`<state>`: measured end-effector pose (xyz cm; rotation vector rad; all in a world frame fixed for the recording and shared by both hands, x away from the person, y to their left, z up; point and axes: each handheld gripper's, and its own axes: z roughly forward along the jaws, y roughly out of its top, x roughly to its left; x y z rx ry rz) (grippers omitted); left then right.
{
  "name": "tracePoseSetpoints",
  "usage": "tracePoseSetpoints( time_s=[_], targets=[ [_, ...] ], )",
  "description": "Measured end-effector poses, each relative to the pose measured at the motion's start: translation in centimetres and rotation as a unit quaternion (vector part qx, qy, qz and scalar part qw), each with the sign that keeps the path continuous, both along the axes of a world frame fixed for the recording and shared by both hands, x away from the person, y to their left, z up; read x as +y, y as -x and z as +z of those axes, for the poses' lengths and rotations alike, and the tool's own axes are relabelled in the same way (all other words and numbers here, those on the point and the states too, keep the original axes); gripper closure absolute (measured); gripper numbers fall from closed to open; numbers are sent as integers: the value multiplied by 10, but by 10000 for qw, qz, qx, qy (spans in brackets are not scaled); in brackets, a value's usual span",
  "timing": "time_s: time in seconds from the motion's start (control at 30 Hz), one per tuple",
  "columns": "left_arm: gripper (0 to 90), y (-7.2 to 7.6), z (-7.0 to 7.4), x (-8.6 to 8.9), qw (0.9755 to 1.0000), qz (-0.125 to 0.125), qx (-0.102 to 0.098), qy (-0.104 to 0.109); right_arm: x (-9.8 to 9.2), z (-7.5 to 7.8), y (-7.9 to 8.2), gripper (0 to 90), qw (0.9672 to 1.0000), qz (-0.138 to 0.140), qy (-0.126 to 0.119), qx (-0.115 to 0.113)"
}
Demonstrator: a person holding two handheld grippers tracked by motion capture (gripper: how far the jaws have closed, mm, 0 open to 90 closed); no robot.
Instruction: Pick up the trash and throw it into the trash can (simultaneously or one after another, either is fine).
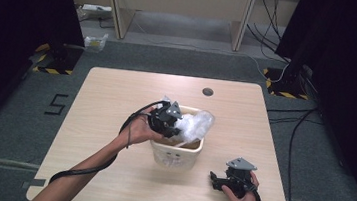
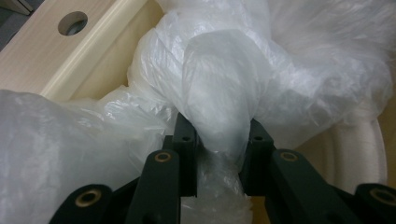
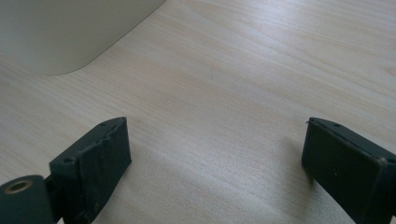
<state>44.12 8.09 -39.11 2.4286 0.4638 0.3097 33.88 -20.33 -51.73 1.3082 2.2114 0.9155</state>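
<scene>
A cream bin (image 1: 176, 153) stands at the middle of the wooden table (image 1: 111, 103). A white, thin plastic bag (image 1: 197, 124) bulges out of its top. My left gripper (image 1: 172, 121) hovers over the bin's left rim. In the left gripper view its jaws (image 2: 218, 127) are shut on a bunched fold of the plastic bag (image 2: 219, 74), with the bin's rim (image 2: 93, 65) behind. My right gripper (image 1: 216, 180) rests low near the table's front right, held by a hand. It (image 3: 217, 144) stands open over bare wood, with the bin's corner (image 3: 65, 32) ahead to its left.
A round cable hole (image 1: 208, 91) sits near the table's far edge, also seen as the hole (image 2: 73, 23) beyond the bin. Black cables trail from both grippers. Dark curtains flank the table, and desk legs and floor cables lie behind it.
</scene>
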Motion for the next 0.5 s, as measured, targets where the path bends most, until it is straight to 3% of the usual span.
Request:
tracePoseSetpoints(
  time_s=[0.5],
  targets=[
    [636,1,-2,-3,10000,-24,32,-32,0,0,0,83,10000,-1,5,4]
  ],
)
